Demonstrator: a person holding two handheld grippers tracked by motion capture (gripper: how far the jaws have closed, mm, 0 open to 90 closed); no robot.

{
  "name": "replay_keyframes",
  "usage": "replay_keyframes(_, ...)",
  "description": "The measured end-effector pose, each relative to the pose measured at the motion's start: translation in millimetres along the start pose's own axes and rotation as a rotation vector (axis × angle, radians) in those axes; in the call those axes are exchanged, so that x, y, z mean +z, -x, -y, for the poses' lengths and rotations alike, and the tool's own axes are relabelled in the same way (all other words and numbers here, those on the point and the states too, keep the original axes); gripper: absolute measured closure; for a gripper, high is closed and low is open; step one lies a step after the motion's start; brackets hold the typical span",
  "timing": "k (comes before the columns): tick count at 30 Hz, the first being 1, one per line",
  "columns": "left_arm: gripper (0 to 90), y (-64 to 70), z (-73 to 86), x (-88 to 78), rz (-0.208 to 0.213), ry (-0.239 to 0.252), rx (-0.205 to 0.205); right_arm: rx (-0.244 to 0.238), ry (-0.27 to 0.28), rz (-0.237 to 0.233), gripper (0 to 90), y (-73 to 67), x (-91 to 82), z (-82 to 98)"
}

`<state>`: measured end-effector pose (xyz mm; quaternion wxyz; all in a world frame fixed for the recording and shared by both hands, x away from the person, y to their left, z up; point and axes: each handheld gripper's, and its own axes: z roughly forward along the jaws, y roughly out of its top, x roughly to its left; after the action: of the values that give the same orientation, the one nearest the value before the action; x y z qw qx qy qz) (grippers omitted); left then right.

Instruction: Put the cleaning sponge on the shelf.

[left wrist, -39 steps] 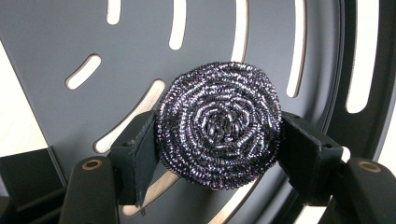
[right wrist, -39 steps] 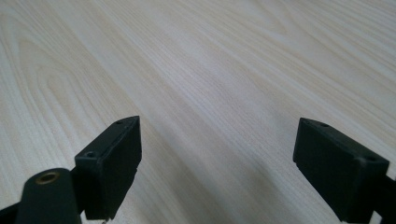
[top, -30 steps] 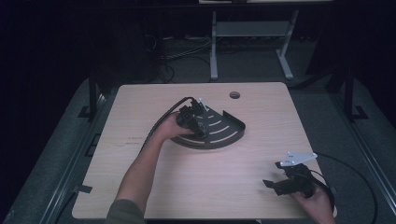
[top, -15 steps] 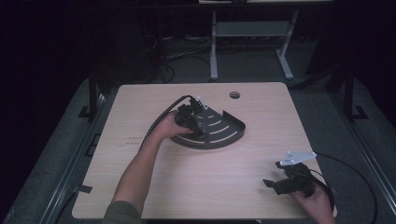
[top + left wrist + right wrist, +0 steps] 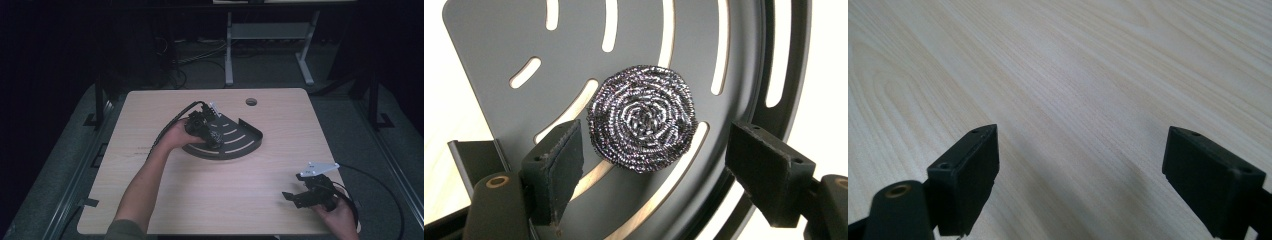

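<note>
A round steel-wool scourer (image 5: 642, 118) lies on a dark fan-shaped slotted rack (image 5: 489, 45) at the table's middle (image 5: 239, 145). My left gripper (image 5: 659, 167) hovers just over it; its jaws have just been opening and stand apart on either side of the scourer, the pads clear of it. In the high view the left gripper (image 5: 206, 129) sits over the rack's left part, held by the person's left hand. My right gripper (image 5: 306, 196) rests near the table's front right corner, and in its own view the right gripper (image 5: 1080, 172) stands open over bare wood.
The light wooden table (image 5: 215, 200) has a round cable hole (image 5: 251, 102) at its far side. A raised wall runs along the rack's curved rim (image 5: 256, 135). Cables trail from both grippers. A metal stand (image 5: 229, 55) is on the dark floor behind.
The left gripper stays over the rack with only a slight shift. The right gripper has not moved.
</note>
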<state>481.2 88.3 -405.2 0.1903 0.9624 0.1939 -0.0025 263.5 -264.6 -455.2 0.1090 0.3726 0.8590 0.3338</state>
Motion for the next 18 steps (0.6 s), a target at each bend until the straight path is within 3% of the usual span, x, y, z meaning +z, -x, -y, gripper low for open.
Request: replay_keyframes(18,22.4,9.2,8.2,-13.1,-0.001,0.013,0.019,-0.004,-0.003,-0.005,14.7,-1.0,3.4,-3.5)
